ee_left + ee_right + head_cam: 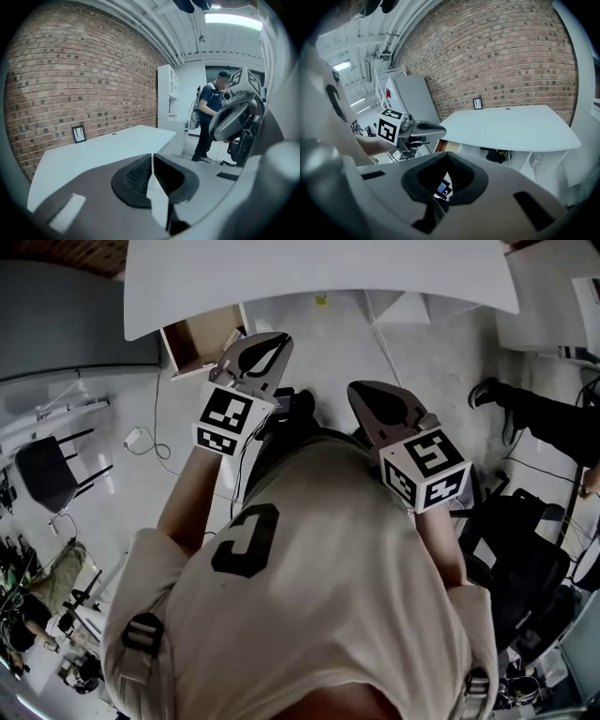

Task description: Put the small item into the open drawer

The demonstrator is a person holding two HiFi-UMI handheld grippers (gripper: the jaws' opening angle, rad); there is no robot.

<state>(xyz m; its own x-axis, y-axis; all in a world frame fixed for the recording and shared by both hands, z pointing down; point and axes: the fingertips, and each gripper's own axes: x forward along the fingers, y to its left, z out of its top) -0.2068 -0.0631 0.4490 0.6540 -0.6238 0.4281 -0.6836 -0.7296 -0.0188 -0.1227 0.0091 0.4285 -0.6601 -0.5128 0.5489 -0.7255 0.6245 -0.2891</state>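
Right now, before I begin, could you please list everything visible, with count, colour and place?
desk: one, white, against the brick wall
drawer: one, brown inside, open under the desk
picture frame: one, black, on the desk by the wall
chairs: two, black, on the floor at either side
cable: one, white, on the floor
other person: one, dark clothes, standing beyond the desk
small thing: one, dark with blue face, low between the jaws in the right gripper view; held or behind them, cannot tell
shirt: one, beige, on the wearer
left gripper: one, grey, jaws together, nothing seen between them
right gripper: one, grey, jaw tips together
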